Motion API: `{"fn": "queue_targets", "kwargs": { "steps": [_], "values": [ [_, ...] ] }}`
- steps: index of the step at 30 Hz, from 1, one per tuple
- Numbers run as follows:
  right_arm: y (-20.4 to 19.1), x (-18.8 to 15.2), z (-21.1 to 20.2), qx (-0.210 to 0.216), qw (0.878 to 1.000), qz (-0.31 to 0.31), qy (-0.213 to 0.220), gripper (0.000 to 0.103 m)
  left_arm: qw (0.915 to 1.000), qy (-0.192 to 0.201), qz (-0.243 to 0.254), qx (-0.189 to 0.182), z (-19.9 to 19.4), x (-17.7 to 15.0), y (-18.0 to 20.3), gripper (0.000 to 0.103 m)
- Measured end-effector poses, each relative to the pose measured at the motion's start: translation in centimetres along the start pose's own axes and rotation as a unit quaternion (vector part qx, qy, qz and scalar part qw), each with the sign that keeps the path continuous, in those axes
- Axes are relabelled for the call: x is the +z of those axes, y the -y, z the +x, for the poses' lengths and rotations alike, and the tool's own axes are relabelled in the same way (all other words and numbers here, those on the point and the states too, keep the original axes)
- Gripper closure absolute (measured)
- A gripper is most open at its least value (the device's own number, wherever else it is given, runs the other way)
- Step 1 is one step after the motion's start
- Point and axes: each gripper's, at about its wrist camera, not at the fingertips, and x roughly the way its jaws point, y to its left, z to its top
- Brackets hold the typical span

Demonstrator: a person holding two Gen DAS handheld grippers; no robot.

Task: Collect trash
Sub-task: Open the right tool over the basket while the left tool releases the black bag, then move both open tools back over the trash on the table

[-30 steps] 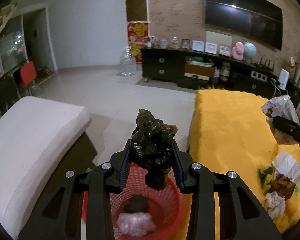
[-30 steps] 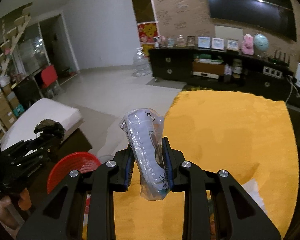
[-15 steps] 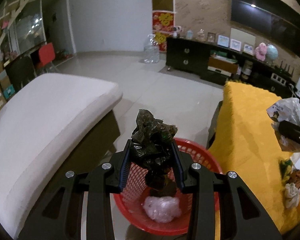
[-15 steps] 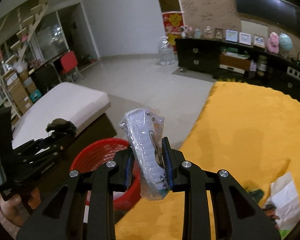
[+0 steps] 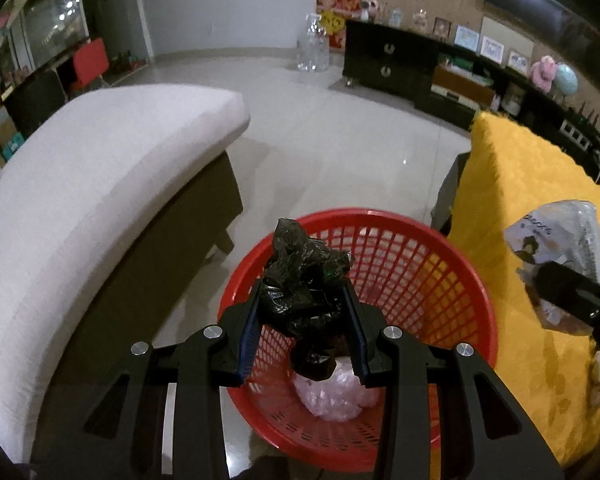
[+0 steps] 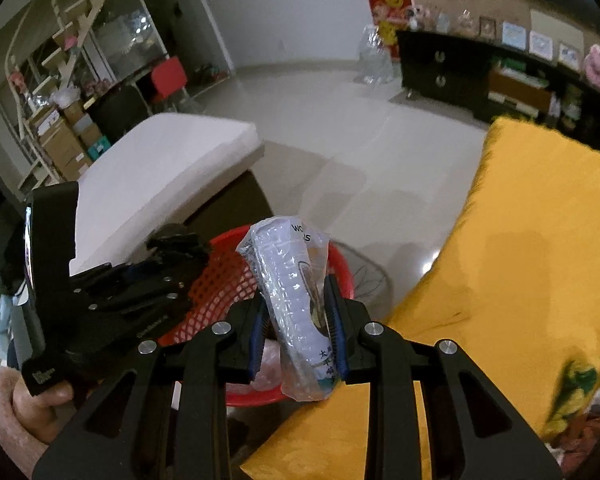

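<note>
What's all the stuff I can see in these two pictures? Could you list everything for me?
basket: one, red, on the floor between the sofa and the yellow cover
pink bag: one, crumpled, inside the basket
black bag: one, crumpled, held over the basket
plastic sleeve of cups: one, clear and white, held near the basket's rim
sofa cushion: one, white, beside the basket
yellow cover: one, on the other side of the basket
water jug: one, clear, on the far floor
cabinet: one, black, along the back wall
left tongs: black, shut on the black bag
right tongs: black, shut on the plastic sleeve of cups
hand: one, holding the left tongs
</note>
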Motion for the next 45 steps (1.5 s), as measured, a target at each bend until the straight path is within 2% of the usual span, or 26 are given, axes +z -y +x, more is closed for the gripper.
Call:
{"fn": "queue_targets", "kwargs": {
  "steps": [6,10,13,15,17,20,25,29,33,37,39,45],
  "values": [
    [-0.3,-0.2,2.4,0.018,0.999,0.015,-0.027,0.075,0.9998,-0.019,0.002,0.007,1.3,-0.4,0.0,0.067],
    [-0.4,-0.2,2.9,0.023,0.999,0.022,-0.032,0.061,0.9996,-0.026,-0.004,0.003,1.5,-0.4,-0.2,0.066],
    [-0.3,-0.1,2.8,0.022,0.999,0.024,-0.032,0.055,0.9996,-0.028,-0.006,-0.001,1.5,-0.5,-0.3,0.063],
    [0.0,-0.1,2.7,0.021,0.999,0.027,-0.029,0.052,0.9996,-0.028,-0.007,-0.004,1.5,-0.5,-0.4,0.06],
    [0.4,-0.1,2.3,0.019,0.999,0.032,-0.025,0.051,0.9996,-0.024,-0.011,-0.006,1.3,-0.4,-0.6,0.048],
    [1.0,0.3,1.6,0.014,0.999,0.037,-0.015,0.049,0.9997,-0.014,-0.017,-0.009,0.7,-0.1,-0.9,0.036],
    [1.6,0.5,0.2,0.001,0.999,0.041,0.004,0.048,0.9998,0.0,-0.014,-0.014,-0.1,0.1,-0.6,0.03],
    [2.1,0.6,-1.5,-0.023,0.999,0.035,0.025,0.048,0.9996,0.021,-0.014,-0.012,-1.2,0.5,-0.4,0.029],
    [2.8,0.5,-4.2,-0.065,0.996,0.025,0.061,0.036,0.9985,0.052,-0.006,-0.015,-2.6,0.9,0.4,0.027],
    [4.5,0.2,-7.4,-0.092,0.991,0.035,0.09,0.033,0.9967,0.073,0.008,-0.035,-3.9,1.1,2.0,0.025],
    [5.6,-0.1,-9.2,-0.104,0.988,0.045,0.103,0.032,0.9957,0.077,0.019,-0.046,-4.4,1.1,3.1,0.025],
    [9.7,-2.4,-15.5,-0.174,0.972,0.077,0.14,0.027,0.9925,0.082,0.049,-0.076,-5.2,0.7,6.3,0.025]
  ]
}}
